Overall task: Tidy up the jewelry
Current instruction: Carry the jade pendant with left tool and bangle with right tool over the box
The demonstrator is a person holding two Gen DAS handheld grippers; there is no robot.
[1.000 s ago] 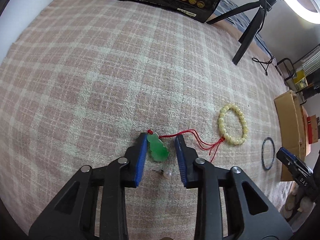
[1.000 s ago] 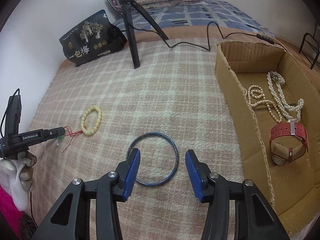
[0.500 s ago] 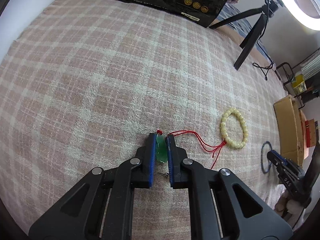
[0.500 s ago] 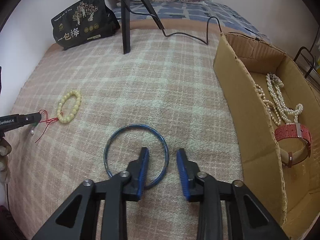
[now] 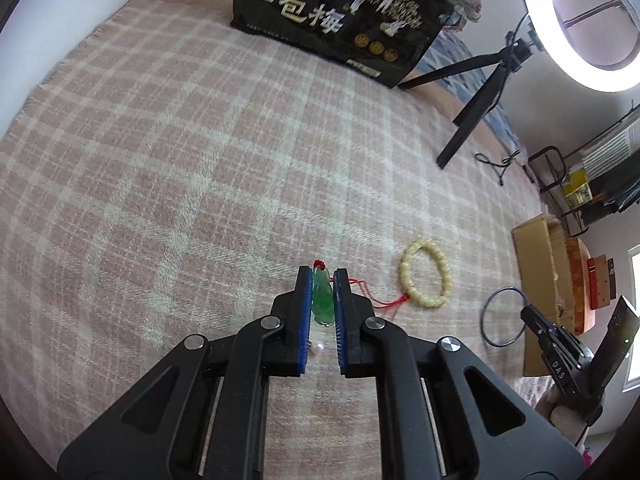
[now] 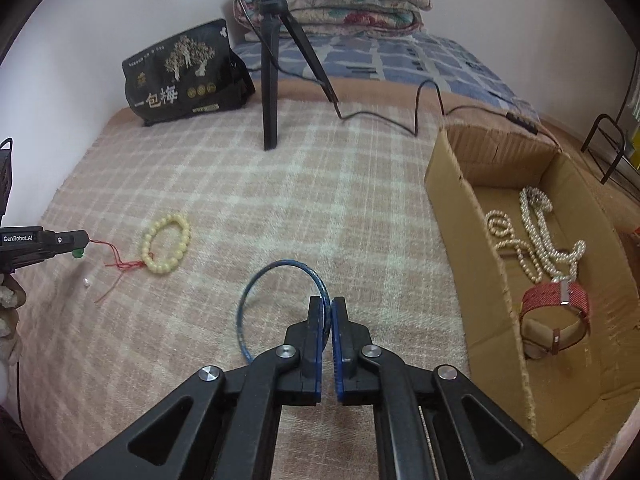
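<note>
Both grippers now clamped and angled steeply downward, left gripper [image 5: 322, 280] pinching green pendant [image 5: 322, 298], right gripper [image 6: 327, 305] pinching blue bangle [image 6: 256, 280]

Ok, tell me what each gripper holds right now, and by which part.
The left gripper clamps the green pendant across its flat sides, red cord trailing. The right gripper pinches the blue bangle on its near right rim.
</note>
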